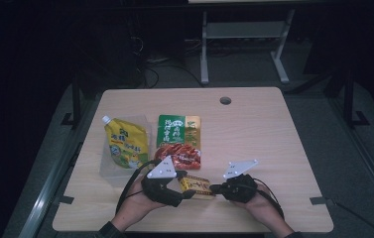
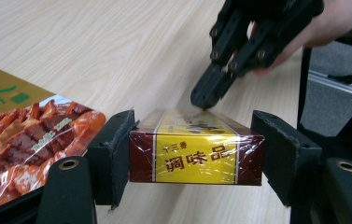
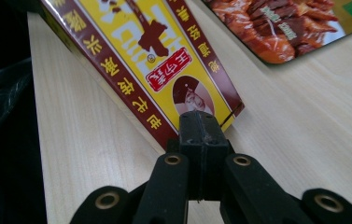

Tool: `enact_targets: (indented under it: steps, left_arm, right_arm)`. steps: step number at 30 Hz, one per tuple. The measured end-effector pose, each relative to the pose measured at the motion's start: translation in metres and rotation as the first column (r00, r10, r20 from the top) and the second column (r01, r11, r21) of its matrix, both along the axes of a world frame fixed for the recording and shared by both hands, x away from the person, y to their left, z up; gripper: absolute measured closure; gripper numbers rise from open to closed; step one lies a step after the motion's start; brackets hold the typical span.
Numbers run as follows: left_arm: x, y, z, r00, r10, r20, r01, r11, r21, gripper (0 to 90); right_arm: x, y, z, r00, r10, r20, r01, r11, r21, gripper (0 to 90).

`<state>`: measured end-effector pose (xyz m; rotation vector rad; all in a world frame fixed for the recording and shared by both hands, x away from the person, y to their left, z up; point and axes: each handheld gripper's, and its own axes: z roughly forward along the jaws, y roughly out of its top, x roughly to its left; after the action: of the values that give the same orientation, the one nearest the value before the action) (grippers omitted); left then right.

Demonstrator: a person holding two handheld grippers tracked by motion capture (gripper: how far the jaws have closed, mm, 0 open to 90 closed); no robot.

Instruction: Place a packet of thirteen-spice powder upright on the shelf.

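the seasoning box [image 1: 196, 185] lies flat on the near middle of the table [image 1: 269, 139], between the two hand-held grippers, with its long axis running left to right across the table. the left gripper [image 1: 187, 191] sits at the box's left end and the right gripper [image 1: 218, 189] at its right end, so each tool faces the other along that axis. in the left gripper view the left gripper [image 2: 196, 154] stands released: its jaws straddle the short yellow-and-maroon end face of the seasoning box [image 2: 196, 154], the left pad close against the side, the right pad apart from it with a visible gap. in the right gripper view the right gripper [image 3: 203, 128] is clenched, its jaws pressed together, with the tip at or on the near corner of the seasoning box [image 3: 136, 51]; whether a film edge or flap is pinched between them cannot be told. the same tip shows in the left gripper view resting on the far top edge of the box. the left gripper is the better placed to grasp, as the box already lies between its jaws; closing across the short width appears to be the step in hand. a red snack packet [image 1: 178, 139] lies just beyond the box, and a yellow spout pouch [image 1: 125, 144] lies to its left, both clear of the jaws.
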<state>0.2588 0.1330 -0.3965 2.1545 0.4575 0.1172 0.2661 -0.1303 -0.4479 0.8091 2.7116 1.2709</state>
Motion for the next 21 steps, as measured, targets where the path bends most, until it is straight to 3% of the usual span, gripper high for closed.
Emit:
enact_targets:
  steps: [6, 17, 21]
  left_arm:
    - [0.004, -0.008, 0.005, 1.0000, -0.001, 0.007, 0.001, 0.9997, -0.025, 32.2]
    - [0.018, -0.042, 0.006, 0.9995, -0.004, 0.031, 0.007, 0.9964, -0.085, 31.6]
    - [0.018, -0.045, 0.006, 0.9994, -0.008, 0.032, 0.011, 0.9958, -0.090, 31.2]
  right_arm:
    - [0.001, 0.008, -0.005, 0.9993, 0.036, -0.001, -0.036, 0.999, -0.020, 89.9]
    - [0.003, 0.008, -0.007, 0.9993, 0.038, -0.006, -0.038, 0.999, -0.034, 89.9]
    - [0.003, 0.007, -0.007, 0.9993, 0.036, -0.010, -0.036, 0.999, -0.039, 89.9]
